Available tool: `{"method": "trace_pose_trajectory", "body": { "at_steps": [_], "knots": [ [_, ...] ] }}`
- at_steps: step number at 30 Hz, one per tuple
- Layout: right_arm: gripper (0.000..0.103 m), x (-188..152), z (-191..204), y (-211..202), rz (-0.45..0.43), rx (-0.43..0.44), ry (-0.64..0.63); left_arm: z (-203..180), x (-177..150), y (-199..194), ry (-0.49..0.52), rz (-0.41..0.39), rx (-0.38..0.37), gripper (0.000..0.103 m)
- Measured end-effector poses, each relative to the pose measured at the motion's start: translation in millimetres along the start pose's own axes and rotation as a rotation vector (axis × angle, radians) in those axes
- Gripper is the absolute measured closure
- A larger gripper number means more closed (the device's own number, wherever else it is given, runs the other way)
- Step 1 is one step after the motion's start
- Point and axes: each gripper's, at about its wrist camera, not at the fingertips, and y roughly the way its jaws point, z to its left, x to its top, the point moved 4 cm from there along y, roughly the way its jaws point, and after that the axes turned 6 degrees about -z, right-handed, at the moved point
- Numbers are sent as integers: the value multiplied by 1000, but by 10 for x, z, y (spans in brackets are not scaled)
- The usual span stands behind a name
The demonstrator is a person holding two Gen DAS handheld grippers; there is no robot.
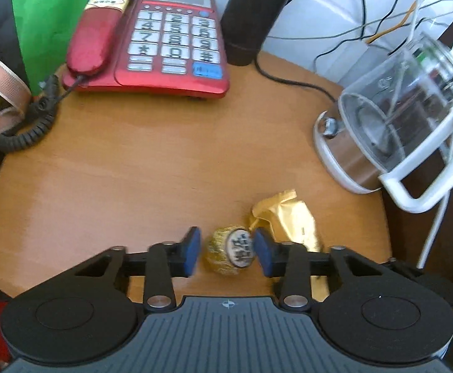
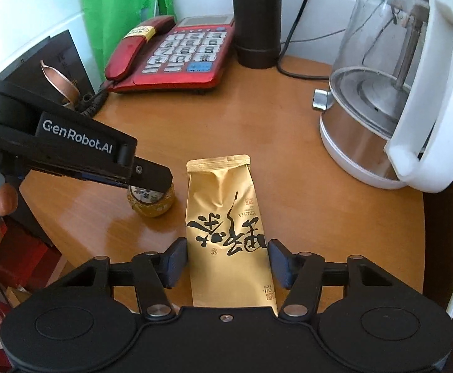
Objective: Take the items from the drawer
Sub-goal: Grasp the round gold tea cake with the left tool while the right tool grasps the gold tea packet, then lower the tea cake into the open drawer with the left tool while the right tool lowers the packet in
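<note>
Our left gripper (image 1: 227, 251) sits open around the little gold ball (image 1: 229, 250), pads not touching it. Our right gripper (image 2: 227, 262) is loose around the gold tea bag (image 2: 226, 217). Both things lie near the table's (image 2: 288, 143) front edge.

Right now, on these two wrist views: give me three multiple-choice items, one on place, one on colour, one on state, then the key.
1. The small round gold foil-wrapped ball sits where?
A. on the phone
B. between the left gripper fingers
C. inside the kettle

2. The push-button desk telephone is what colour?
A. red
B. white
C. blue

3. The flat gold tea pouch with black calligraphy is how?
A. standing upright
B. hanging in the air
C. lying flat on the wooden table, between the right gripper fingers

Key: B, the blue pads flank the ball; A, its body and handset are red; C, its printed face points up.
</note>
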Motion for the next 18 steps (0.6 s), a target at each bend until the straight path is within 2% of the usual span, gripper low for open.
{"method": "trace_pose_trajectory", "body": {
  "at_steps": [8,13,18],
  "knots": [
    [50,-141,73,-165,5,40,19,-9,-99,-205,60,-11,22,70],
    [51,-279,229,-345,0,64,0,20,-334,-440,77,-14,-9,70],
    [52,-489,416,-480,8,98,-32,109,-624,-633,96,-6,-9,70]
  ]
}}
